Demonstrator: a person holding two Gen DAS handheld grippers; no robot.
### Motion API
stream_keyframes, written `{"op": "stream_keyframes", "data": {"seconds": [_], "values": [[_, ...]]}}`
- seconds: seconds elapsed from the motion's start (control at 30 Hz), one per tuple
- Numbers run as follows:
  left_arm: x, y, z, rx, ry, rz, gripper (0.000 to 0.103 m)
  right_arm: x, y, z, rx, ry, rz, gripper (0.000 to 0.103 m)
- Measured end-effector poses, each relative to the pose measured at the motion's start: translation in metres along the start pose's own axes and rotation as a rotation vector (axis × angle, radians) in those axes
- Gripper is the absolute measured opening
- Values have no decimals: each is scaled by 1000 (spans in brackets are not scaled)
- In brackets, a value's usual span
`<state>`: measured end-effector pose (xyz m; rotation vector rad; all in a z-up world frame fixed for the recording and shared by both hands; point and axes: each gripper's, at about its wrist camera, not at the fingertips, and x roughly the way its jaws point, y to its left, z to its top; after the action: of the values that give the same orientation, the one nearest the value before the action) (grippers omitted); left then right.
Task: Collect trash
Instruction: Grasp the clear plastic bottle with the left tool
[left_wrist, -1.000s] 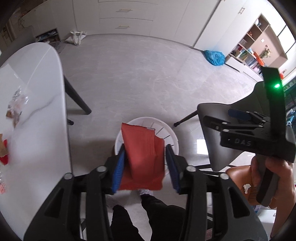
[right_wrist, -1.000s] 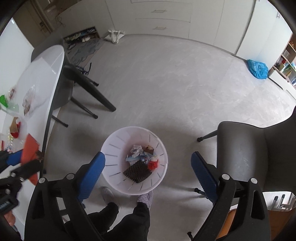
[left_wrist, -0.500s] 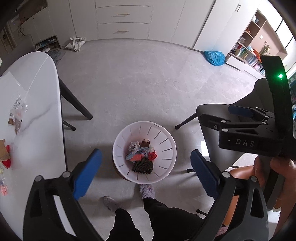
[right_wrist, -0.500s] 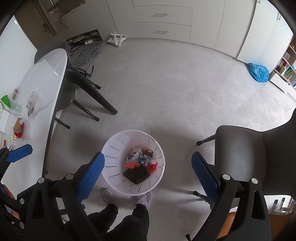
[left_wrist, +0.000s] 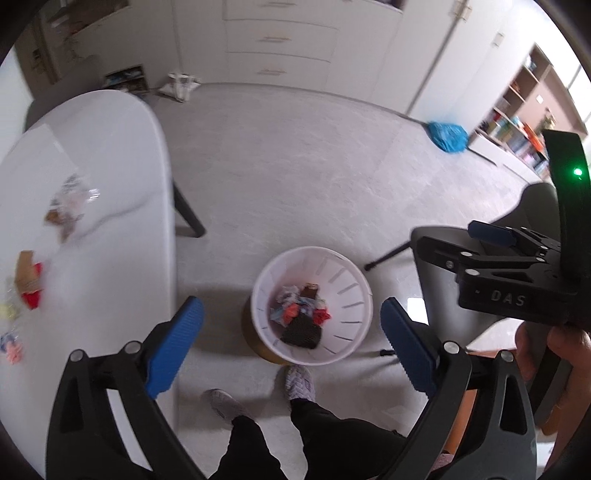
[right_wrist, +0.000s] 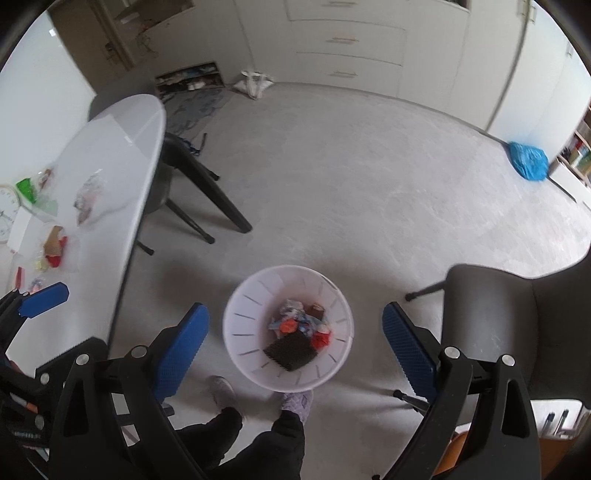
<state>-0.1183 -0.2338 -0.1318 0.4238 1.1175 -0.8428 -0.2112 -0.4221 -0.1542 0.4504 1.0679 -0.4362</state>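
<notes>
A white slotted trash basket stands on the floor below both grippers, with several crumpled wrappers inside. My left gripper hangs open above it, nothing between its blue pads. My right gripper is open too and holds nothing; it also shows at the right edge of the left wrist view. More trash lies on the white table: a clear wrapper, a brown and red wrapper and a green one.
A grey chair stands right of the basket, another chair behind the table. The person's legs and feet are just below the basket. A blue bag and a white bag lie by the far cabinets.
My left gripper opened and the red wrapper it held dropped into the basket. Both grippers then rose and tilted, so more of the table and room shows.
</notes>
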Motion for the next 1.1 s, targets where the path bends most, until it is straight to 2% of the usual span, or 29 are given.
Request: {"op": "stream_keyframes", "data": {"seconds": [0.13, 0.33, 0.4, 0.57, 0.7, 0.83, 1.1], "values": [[-23, 43, -5, -74, -44, 65, 93, -5, 37, 9, -57, -26, 44, 94], [-58, 134, -24, -229, -98, 201, 93, -3, 111, 21, -153, -39, 128, 94], [-68, 169, -34, -282, -105, 248, 93, 0, 140, 23, -190, -36, 157, 94], [-84, 240, -60, -405, -106, 314, 93, 6, 208, 24, -271, -22, 217, 94], [-83, 284, -76, -438, -90, 365, 93, 10, 251, 24, -327, -4, 245, 94], [-73, 316, -81, -447, -61, 367, 93, 14, 288, 22, -375, 15, 261, 94], [-35, 364, -76, -484, -5, 322, 93, 27, 330, 25, -423, 49, 262, 94]]}}
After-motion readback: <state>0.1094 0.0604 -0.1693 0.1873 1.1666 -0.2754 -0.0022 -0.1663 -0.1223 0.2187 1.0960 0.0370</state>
